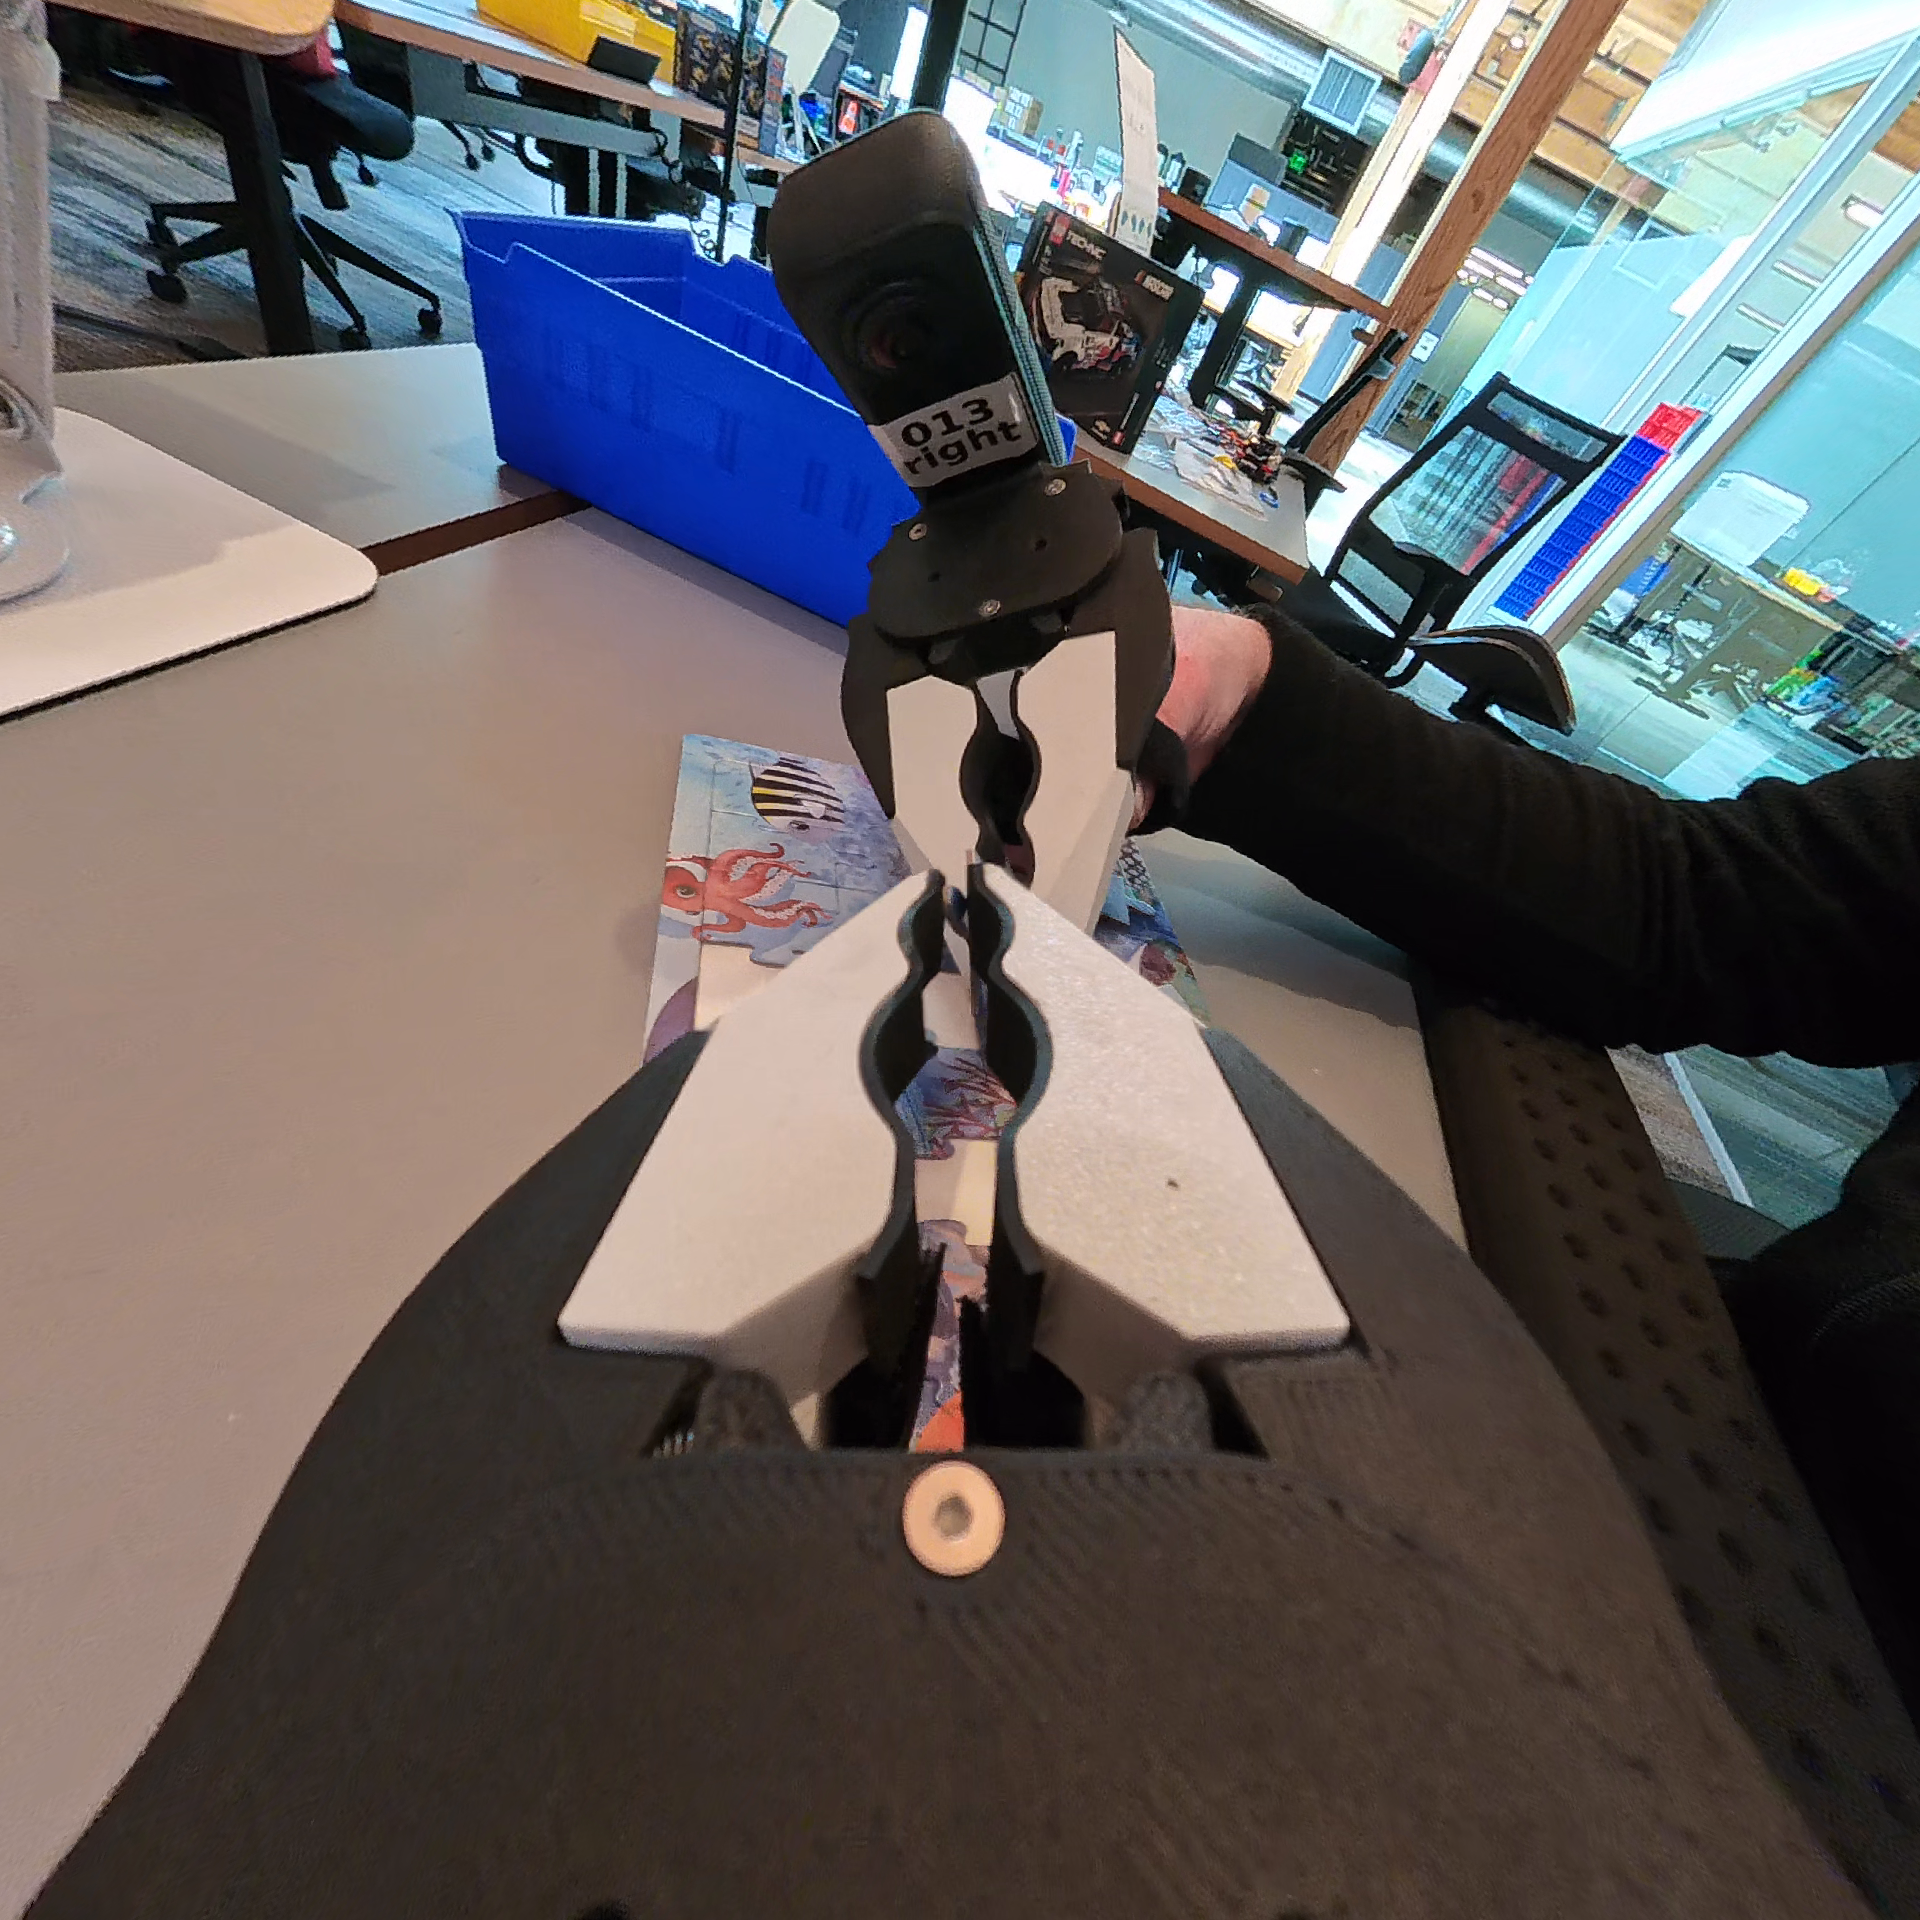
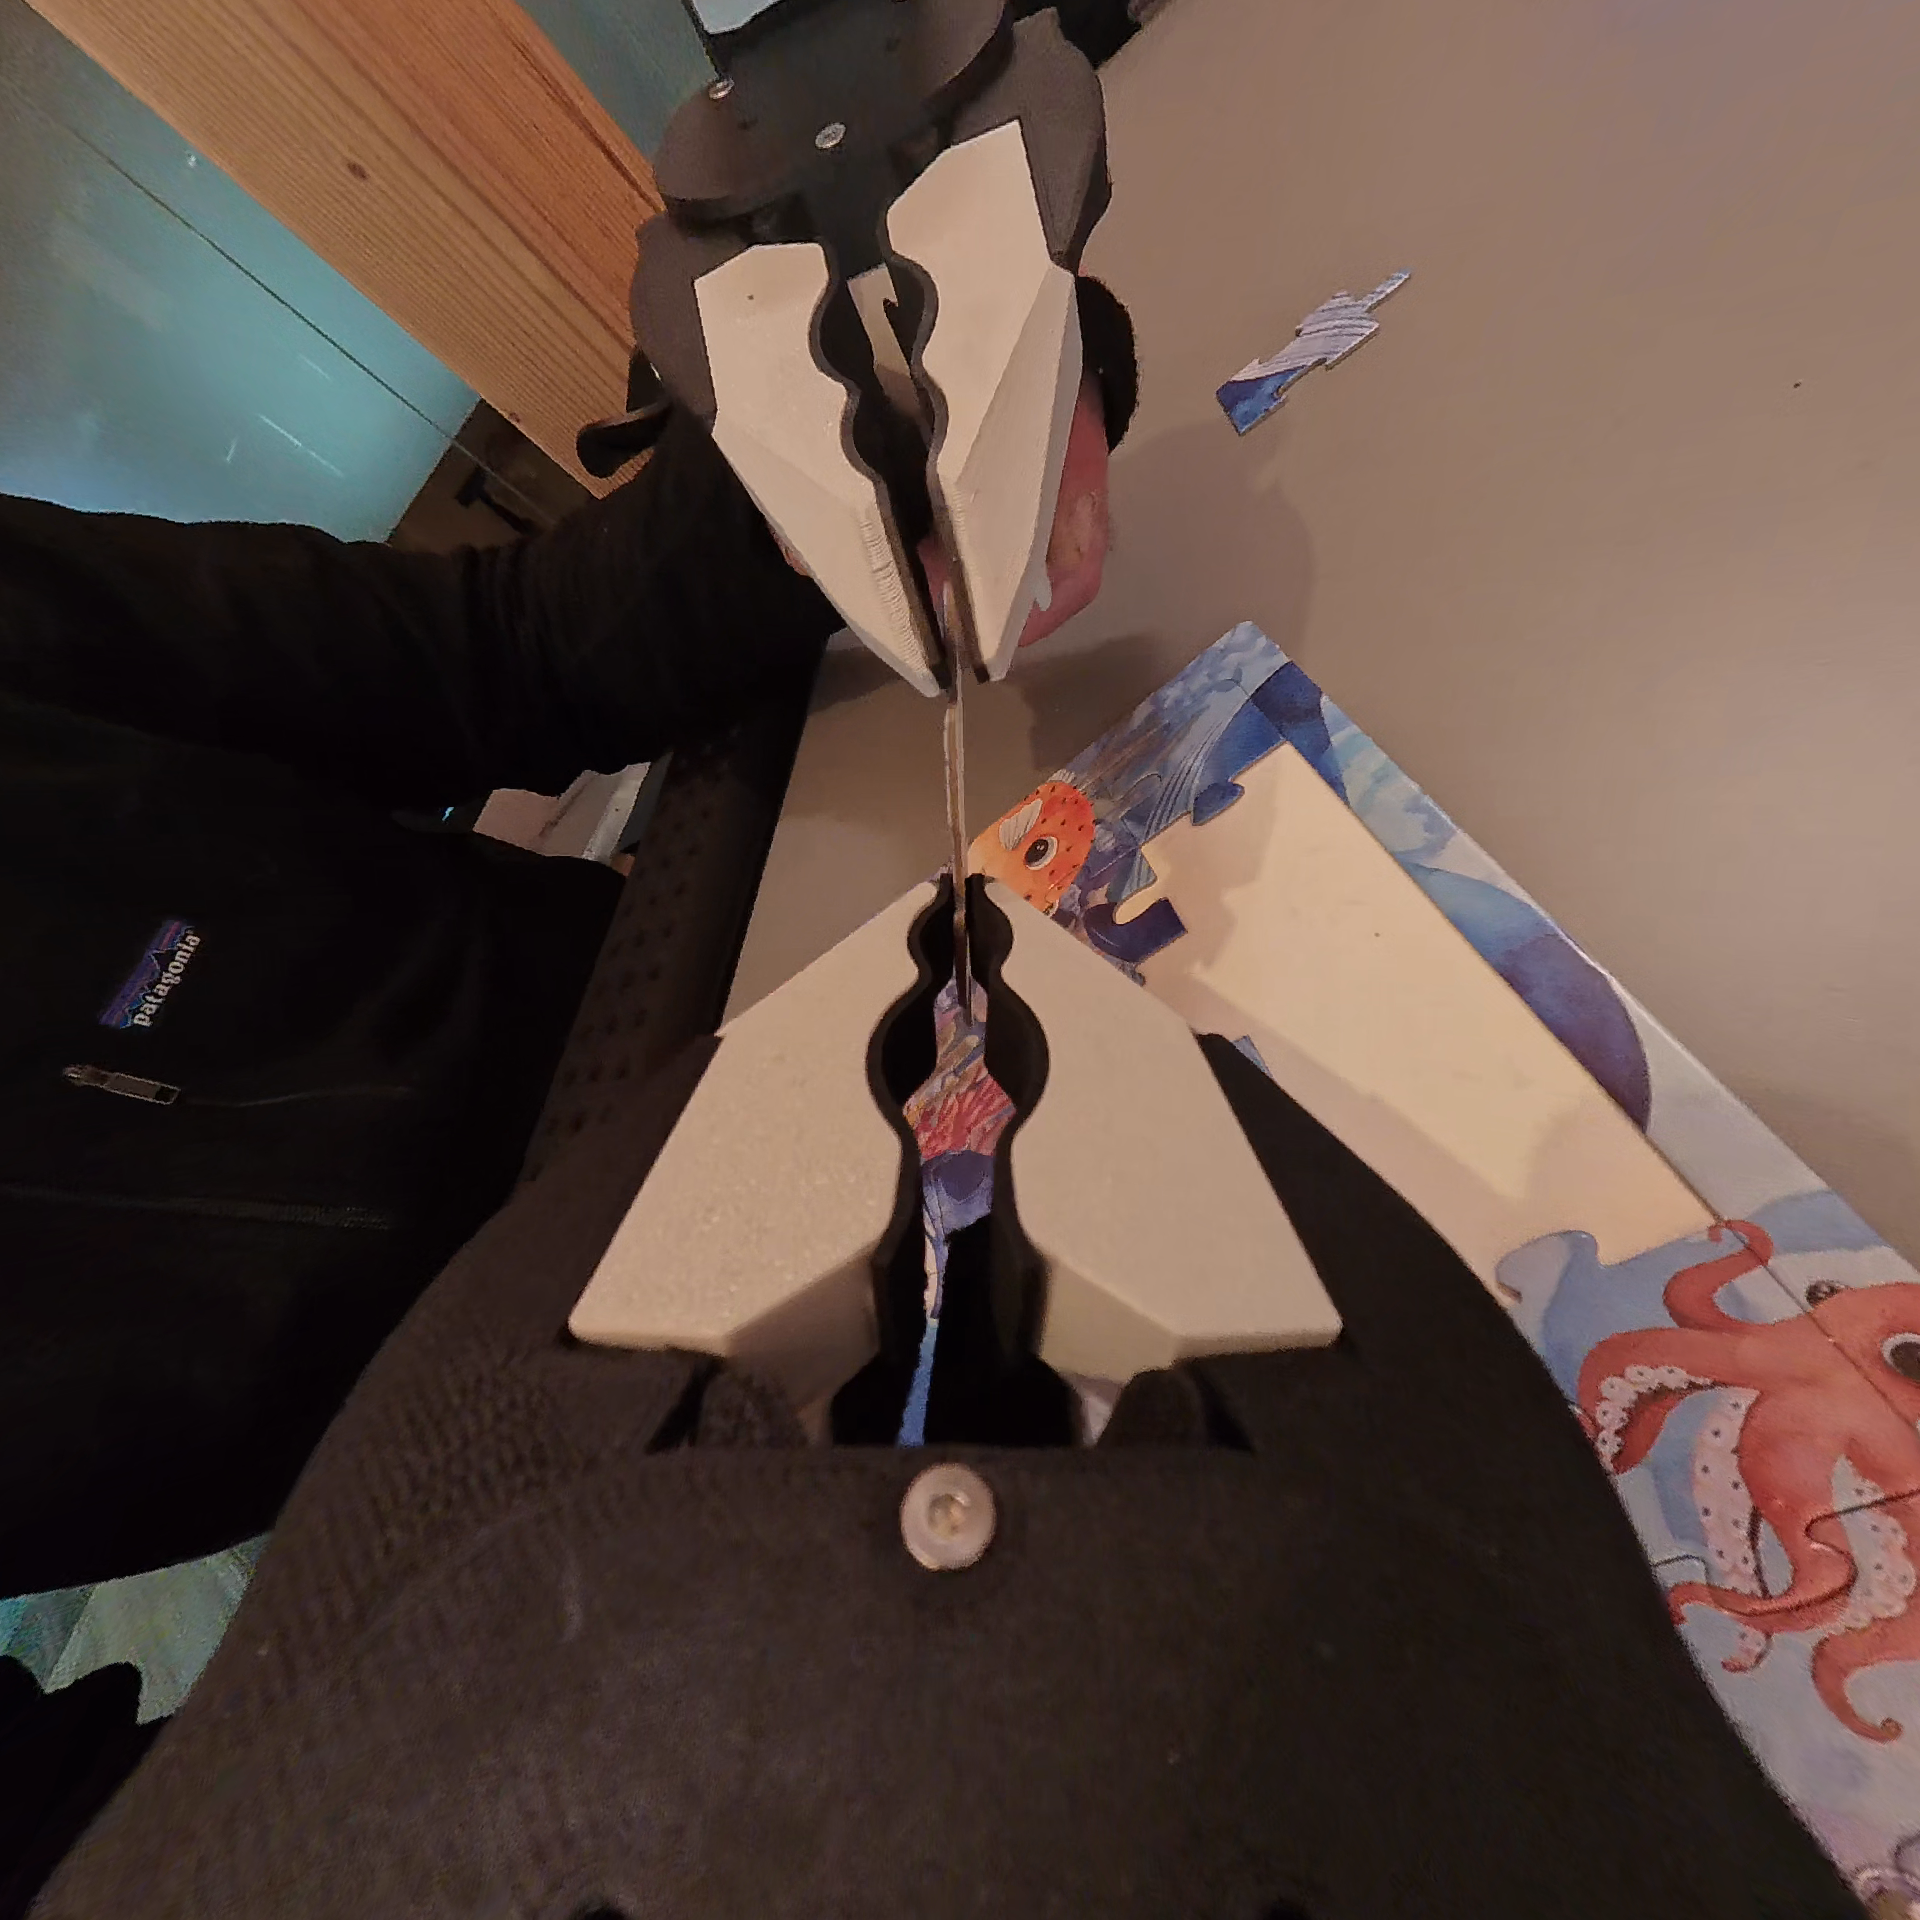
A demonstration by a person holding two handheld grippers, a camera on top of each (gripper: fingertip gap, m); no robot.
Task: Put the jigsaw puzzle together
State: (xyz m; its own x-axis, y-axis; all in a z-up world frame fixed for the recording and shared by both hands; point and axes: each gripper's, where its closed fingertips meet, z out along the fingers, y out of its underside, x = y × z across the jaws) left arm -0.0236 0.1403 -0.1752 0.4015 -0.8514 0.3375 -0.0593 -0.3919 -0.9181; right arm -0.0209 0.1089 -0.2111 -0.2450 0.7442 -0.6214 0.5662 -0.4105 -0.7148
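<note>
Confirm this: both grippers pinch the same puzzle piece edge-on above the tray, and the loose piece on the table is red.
One thing is wrong: the loose piece on the table is blue and white, not red, as the right wrist view shows. The rest stands: the left gripper and right gripper both pinch one puzzle piece edge-on above the tray.
</note>
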